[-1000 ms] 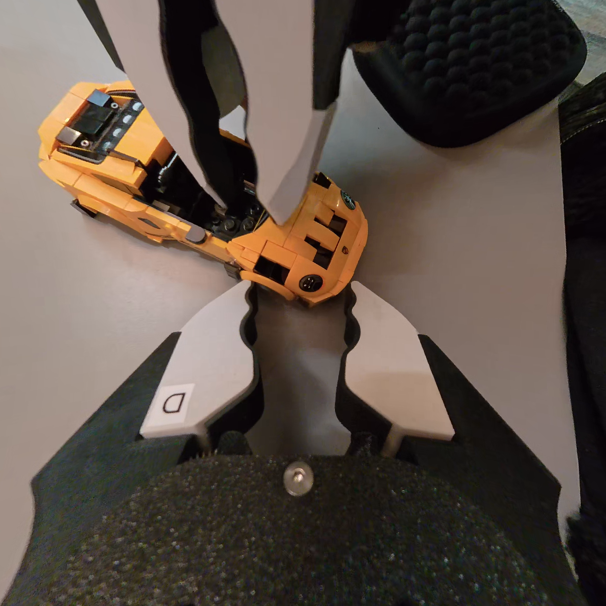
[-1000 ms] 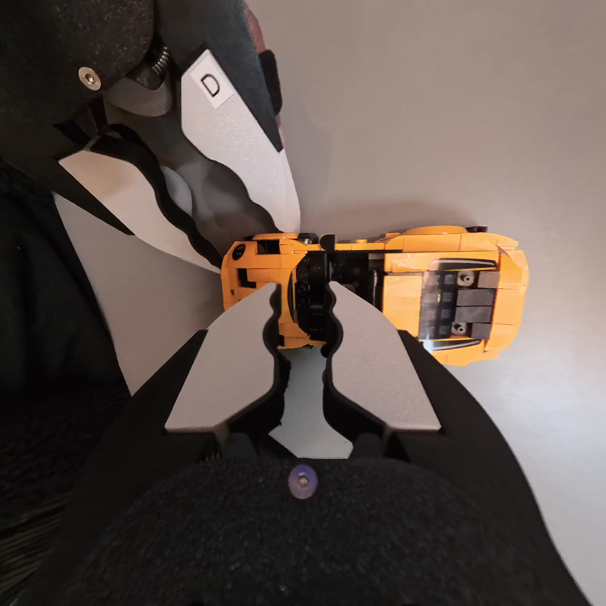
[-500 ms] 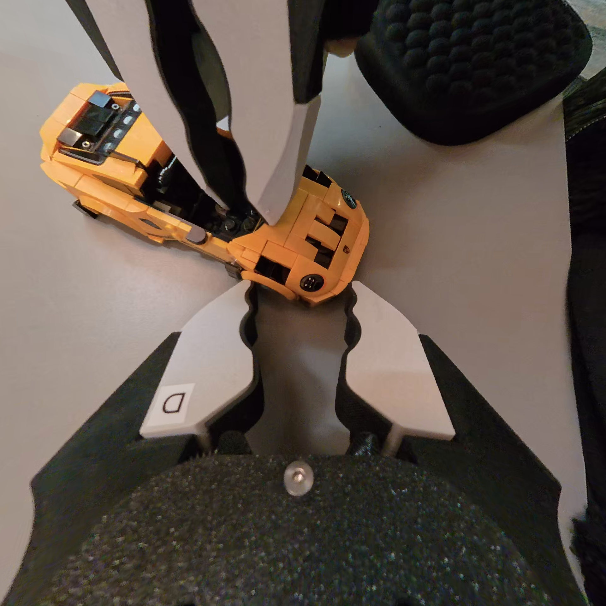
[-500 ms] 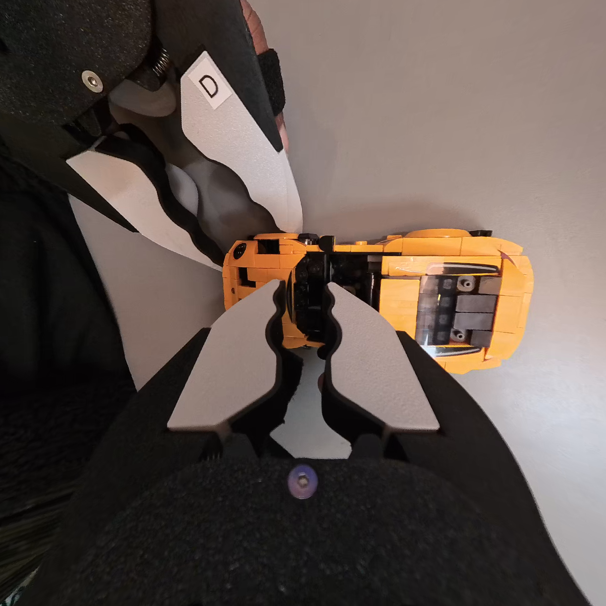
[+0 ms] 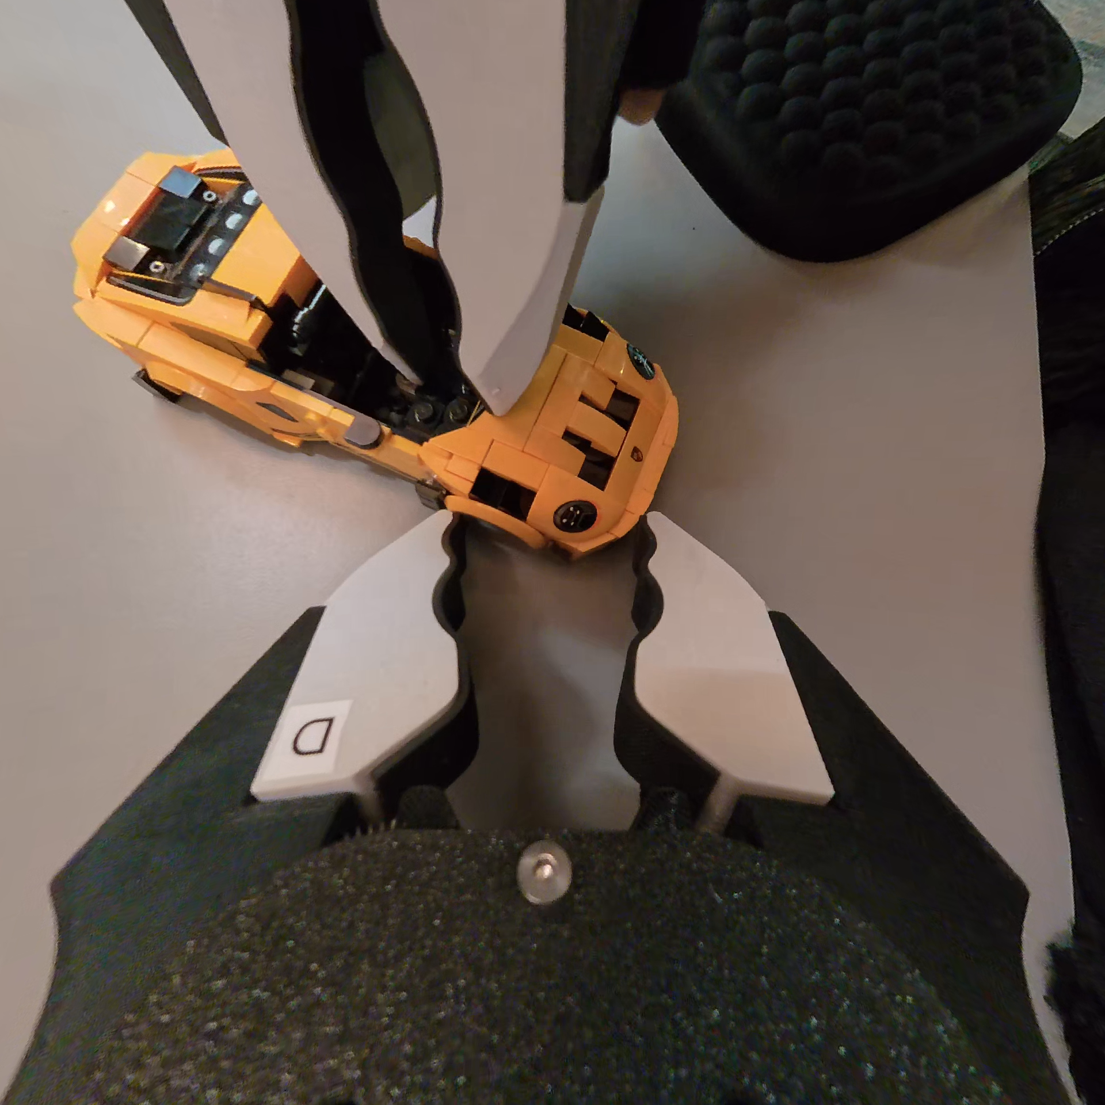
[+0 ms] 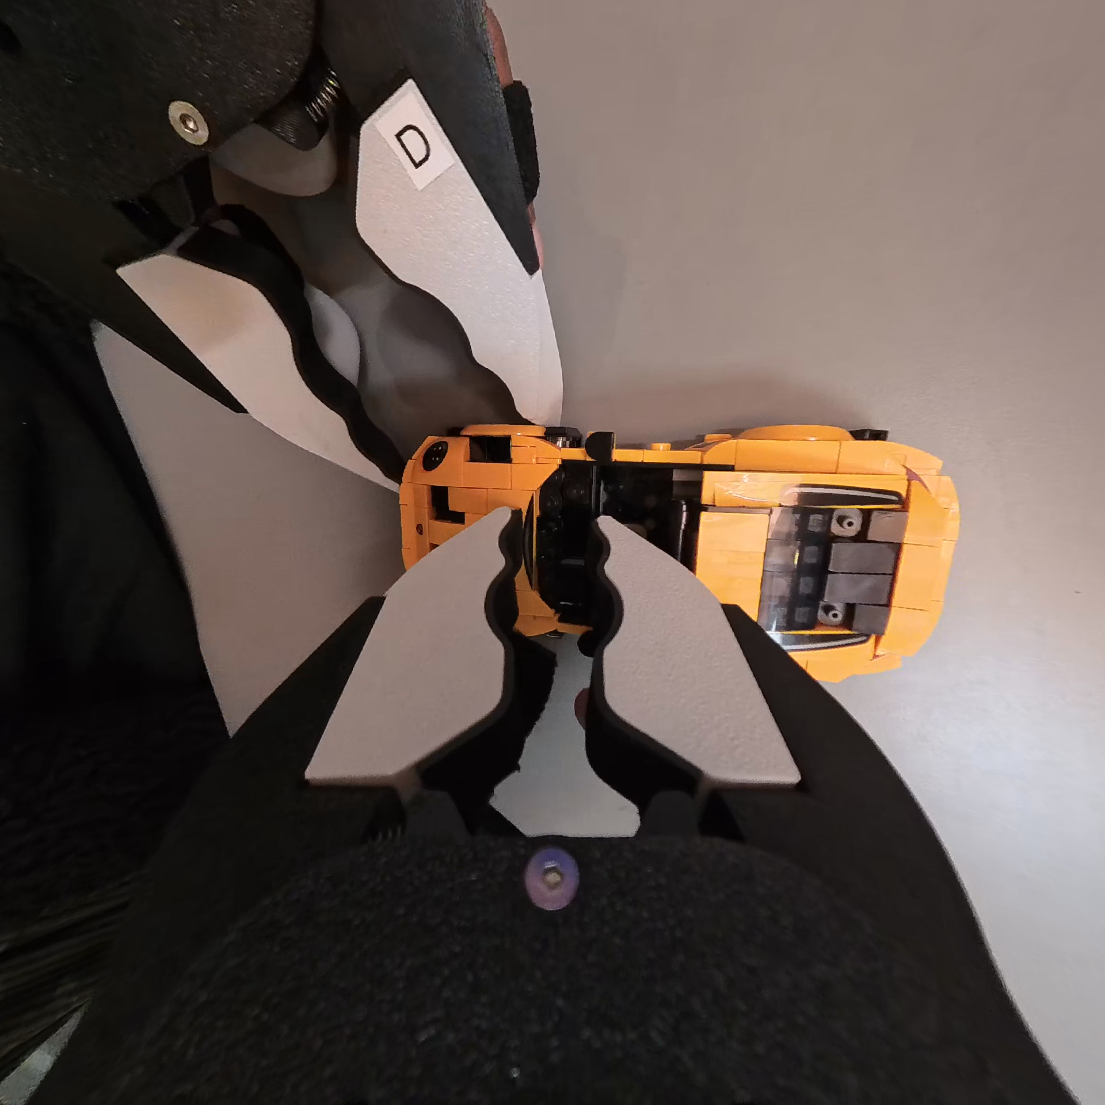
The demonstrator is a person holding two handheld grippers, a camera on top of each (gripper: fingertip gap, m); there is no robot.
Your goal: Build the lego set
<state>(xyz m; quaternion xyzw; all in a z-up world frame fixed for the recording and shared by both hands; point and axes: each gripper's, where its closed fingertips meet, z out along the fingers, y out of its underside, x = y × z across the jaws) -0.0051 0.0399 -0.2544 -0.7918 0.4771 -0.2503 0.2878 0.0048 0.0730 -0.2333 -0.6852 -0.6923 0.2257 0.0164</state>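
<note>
We see an orange car (image 5: 574,454) on the grey counter (image 5: 179,598), our left tongs (image 5: 547,529) spread around its nose, our right tongs (image 6: 556,523) nearly together over its black cabin (image 6: 574,526).

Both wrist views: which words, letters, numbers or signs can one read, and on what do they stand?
White paper sticker on the left gripper: one black printed mark, not quoted here.
Orange brick car: small dark badge on its nose, too small to read.
</note>
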